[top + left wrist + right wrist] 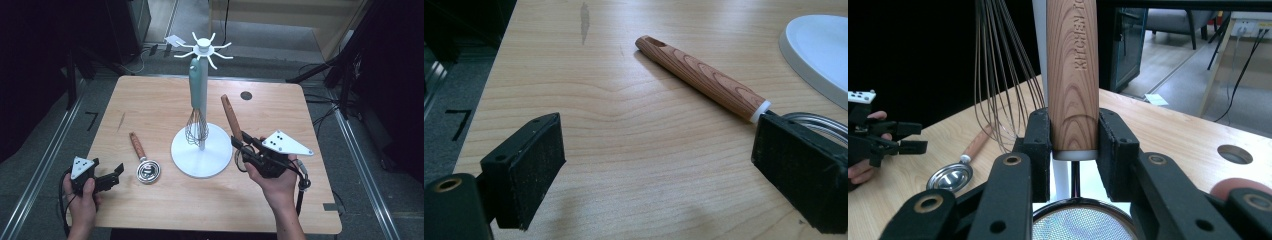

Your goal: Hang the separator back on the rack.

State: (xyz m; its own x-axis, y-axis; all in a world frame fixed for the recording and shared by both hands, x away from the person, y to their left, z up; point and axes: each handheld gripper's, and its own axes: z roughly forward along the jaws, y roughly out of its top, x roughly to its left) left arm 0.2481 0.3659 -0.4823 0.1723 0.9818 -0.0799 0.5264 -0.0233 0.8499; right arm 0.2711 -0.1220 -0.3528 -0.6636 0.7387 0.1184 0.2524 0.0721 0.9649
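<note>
Right gripper (1074, 150) clamped the strainer's (1083, 224) wooden handle (1072, 75)!

It held it just beside the white stand (201, 150), low by the mesh; light, stiff, smooth wood looked prone to twisting. Left gripper (659, 175) hovered, jaws wide apart, near the ladle (704, 77).

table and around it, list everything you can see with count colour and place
table: 1, light wood, centre
rack: 1, white, round base mid-table, hooks on top
whisk: 1, pale green handle, wire head, hanging from rack
strainer: 1, wood handle, mesh bowl, upright in right gripper
scoop: 1, wood handle, steel bowl, lying left of rack
hole: 1, dark, far right of table
left gripper: 1, black, open, near left edge
right gripper: 1, black, shut on strainer handle
hands: 2, near edge
</note>
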